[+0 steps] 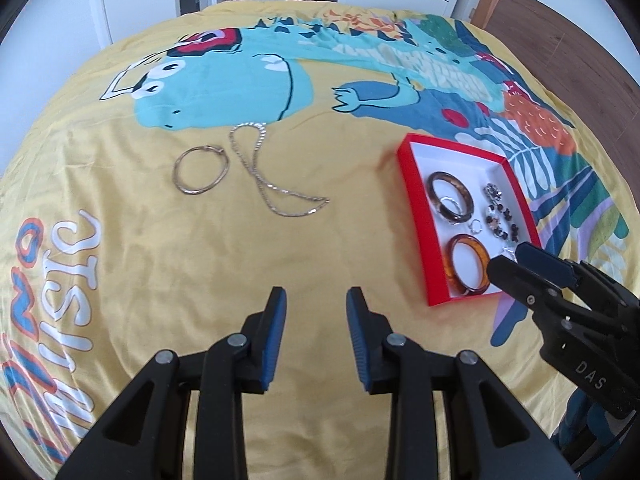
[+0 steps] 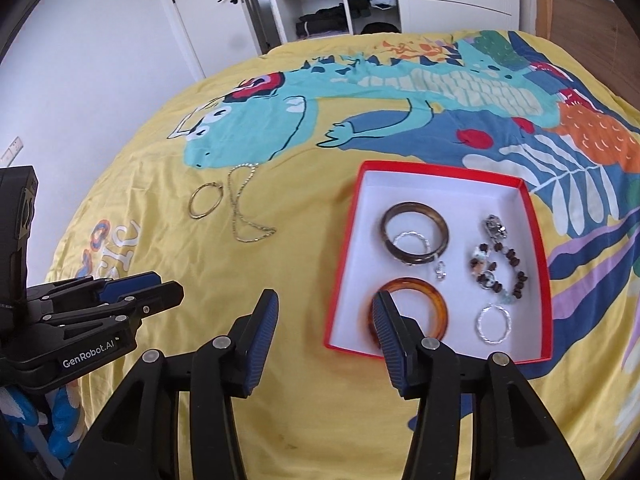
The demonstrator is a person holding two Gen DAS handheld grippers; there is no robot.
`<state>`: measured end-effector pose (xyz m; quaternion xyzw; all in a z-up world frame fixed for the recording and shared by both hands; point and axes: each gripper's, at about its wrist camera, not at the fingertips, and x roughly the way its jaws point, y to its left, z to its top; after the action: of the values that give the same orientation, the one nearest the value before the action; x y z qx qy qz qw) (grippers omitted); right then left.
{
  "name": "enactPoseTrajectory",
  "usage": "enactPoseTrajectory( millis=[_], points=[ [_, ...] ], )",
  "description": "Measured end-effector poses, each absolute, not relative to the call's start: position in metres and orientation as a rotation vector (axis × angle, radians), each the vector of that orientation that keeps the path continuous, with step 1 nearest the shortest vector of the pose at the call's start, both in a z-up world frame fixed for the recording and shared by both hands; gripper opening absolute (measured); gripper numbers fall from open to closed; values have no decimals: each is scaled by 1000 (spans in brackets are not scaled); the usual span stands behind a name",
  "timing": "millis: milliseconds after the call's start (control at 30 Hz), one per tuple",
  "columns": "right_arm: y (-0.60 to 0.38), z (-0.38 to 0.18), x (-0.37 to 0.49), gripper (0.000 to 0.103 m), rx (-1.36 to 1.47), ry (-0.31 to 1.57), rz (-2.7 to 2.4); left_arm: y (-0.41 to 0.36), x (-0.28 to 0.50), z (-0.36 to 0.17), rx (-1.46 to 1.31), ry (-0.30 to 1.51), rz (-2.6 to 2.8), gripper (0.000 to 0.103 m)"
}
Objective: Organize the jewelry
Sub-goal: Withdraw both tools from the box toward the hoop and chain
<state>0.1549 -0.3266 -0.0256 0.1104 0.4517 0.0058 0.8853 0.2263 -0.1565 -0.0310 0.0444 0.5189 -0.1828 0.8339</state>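
- Left wrist view: my left gripper [image 1: 316, 300] hangs over the yellow dinosaur bedspread [image 1: 200, 264], its tongs spread with nothing between them.
- Ahead lie a gold hoop bangle [image 1: 201, 172] and a silver chain necklace [image 1: 272, 176], just beside each other.
- Right wrist view: my right gripper [image 2: 324, 304] is spread and empty at the red jewelry box's [image 2: 344, 256] near edge.
- The box holds a dark bangle [image 2: 414, 236], an amber bangle [image 2: 434, 300], a beaded bracelet [image 2: 500, 272] and silver rings.

A yellow bedspread [image 2: 304, 208] printed with a turquoise dinosaur [image 2: 256, 128] covers the bed, and beyond its far edge stand a white door [image 2: 200, 12], open wardrobe shelves [image 2: 316, 4] holding folded clothes, and a wooden panel [image 2: 580, 12].
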Motion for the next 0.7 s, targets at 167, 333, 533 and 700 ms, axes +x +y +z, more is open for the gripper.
enactPoseTrajectory(
  millis=[167,333,533,700],
  points=[
    [-307,-23,159,49,217,945,41,-137,224,-29,93,1097,-360,30],
    [-288,-21,161,49,203,953,66,-117,220,-26,76,1093,-341,30],
    [-270,-13,161,50,184,955,88,-90,215,-22,32,1079,-317,29],
    [-261,-8,163,50,175,960,95,-75,216,-29,43,1115,-292,30]
  ],
)
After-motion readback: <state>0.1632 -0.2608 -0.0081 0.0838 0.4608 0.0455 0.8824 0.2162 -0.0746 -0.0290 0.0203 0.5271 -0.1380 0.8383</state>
